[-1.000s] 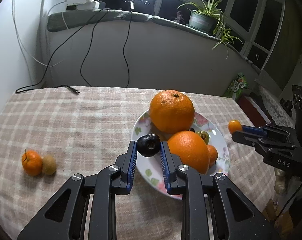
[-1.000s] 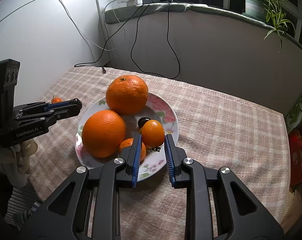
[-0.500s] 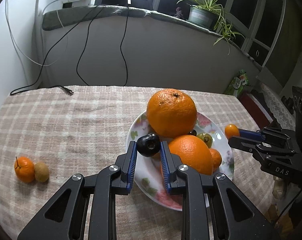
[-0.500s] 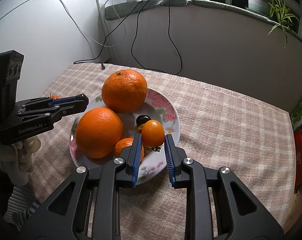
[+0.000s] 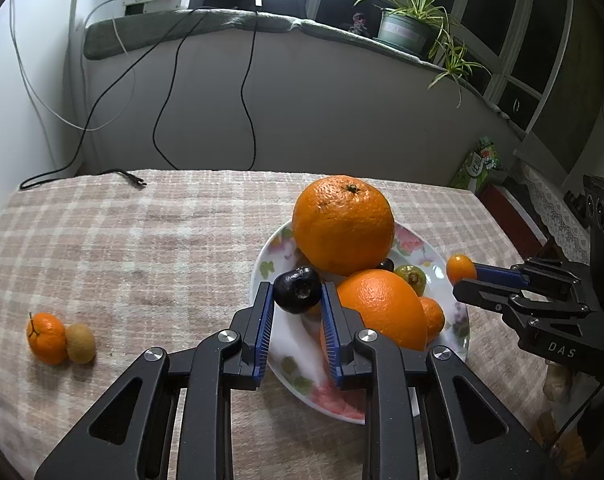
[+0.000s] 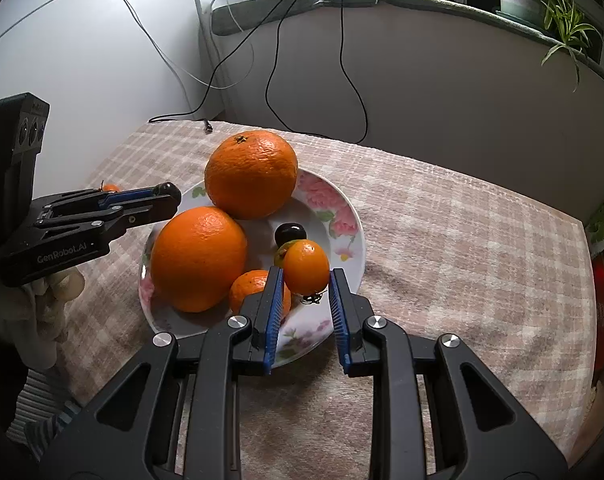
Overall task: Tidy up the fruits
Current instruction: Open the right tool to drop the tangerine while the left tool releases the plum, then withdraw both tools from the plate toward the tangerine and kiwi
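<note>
1. Fruit: floral plate (image 5: 458, 332) on the checked tablecloth (image 5: 141, 240) carries 2 big oranges, rear one (image 5: 344, 224) and front one (image 5: 382, 308), plus a small mandarin (image 5: 433, 314), a greenish fruit (image 5: 410, 277) and a dark cherry-like fruit (image 6: 289, 233).
2. Left gripper (image 5: 297, 292) is pinching a small dark fruit (image 5: 297, 290) between its blue pads, above the plate's left part.
3. Right gripper (image 6: 305, 276) is pinching a small oval orange fruit (image 6: 306, 266), kumquat-like, above the plate's near right part; a dried stem bit hangs under it.
4. Off the plate: a tangerine (image 5: 47, 337) and a kiwi (image 5: 80, 342) lie touching each other on the cloth, far left, well apart from the plate.
5. Versus 1 s ago: both grips unchanged, same fruits clamped. In the left view the plate and oranges sit a bit nearer the frame centre, and the tangerine-kiwi pair sits lower and further left. The right gripper with its orange fruit appears closer over the plate rim.
6. View differences: only the left view shows the kiwi; the right view catches just a sliver of the tangerine behind the left gripper. Only the right view shows the person's pale gloved hand (image 6: 41, 304) under the left gripper, and the dark cherry-like fruit clearly. The greenish fruit is plain in the left view, mostly hidden behind the held fruit in the right view.
</note>
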Motion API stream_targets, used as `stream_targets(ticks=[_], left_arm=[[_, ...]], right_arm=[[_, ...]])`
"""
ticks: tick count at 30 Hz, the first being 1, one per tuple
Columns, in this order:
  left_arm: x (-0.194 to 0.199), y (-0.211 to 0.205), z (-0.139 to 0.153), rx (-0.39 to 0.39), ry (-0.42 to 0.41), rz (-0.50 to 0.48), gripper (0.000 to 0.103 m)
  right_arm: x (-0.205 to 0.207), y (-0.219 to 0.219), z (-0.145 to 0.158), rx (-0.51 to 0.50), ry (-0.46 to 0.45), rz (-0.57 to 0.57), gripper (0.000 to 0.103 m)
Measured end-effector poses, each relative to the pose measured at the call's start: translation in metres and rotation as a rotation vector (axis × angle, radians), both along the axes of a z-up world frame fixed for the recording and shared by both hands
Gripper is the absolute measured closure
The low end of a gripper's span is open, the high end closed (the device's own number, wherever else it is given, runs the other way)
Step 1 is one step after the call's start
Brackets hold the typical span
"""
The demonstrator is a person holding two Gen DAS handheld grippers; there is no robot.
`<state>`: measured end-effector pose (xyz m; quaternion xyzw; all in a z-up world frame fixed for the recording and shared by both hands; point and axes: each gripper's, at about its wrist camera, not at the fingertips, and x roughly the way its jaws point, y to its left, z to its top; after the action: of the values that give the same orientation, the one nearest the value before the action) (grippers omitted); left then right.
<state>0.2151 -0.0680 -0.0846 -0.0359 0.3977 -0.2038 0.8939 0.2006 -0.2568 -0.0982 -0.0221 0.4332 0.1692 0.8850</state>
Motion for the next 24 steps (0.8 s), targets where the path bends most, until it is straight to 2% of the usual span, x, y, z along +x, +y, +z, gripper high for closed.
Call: stream_targets(ticks=[5,8,9,11,12,14,18,24], left_arm=[[0.0,0.0,0.0,0.0,0.003,0.004,0.079],[0.0,0.001,0.001,-0.005,0.002,0.007,0.069],[0.0,0.001,0.001,-0.005,0.001,0.007,0.068],[0.0,0.001,0.002,-0.004,0.0,0.007,0.067],[0.0,0.002,0.001,-0.005,0.001,0.007,0.066],[-0.001,0.002,0.001,-0.007,0.003,0.01,0.061],[-0.003,0.004,0.001,-0.013,0.007,0.014,0.06],[-0.006,0.005,0.004,-0.011,0.002,0.019,0.05]], right_arm=[[0.0,0.001,-0.001,-0.002,-0.002,-0.001,0.079],[0.0,0.001,-0.001,-0.006,-0.003,-0.009,0.076],[-0.001,0.001,-0.001,-0.009,-0.005,-0.011,0.072],[-0.003,0.0,0.002,-0.012,-0.024,-0.016,0.045],[-0.004,0.0,0.003,-0.012,-0.032,-0.017,0.04],[-0.006,0.0,0.006,-0.009,-0.046,-0.014,0.036],[-0.009,0.001,0.01,-0.01,-0.061,-0.009,0.022],[-0.012,0.006,0.014,-0.02,-0.073,-0.004,0.018]])
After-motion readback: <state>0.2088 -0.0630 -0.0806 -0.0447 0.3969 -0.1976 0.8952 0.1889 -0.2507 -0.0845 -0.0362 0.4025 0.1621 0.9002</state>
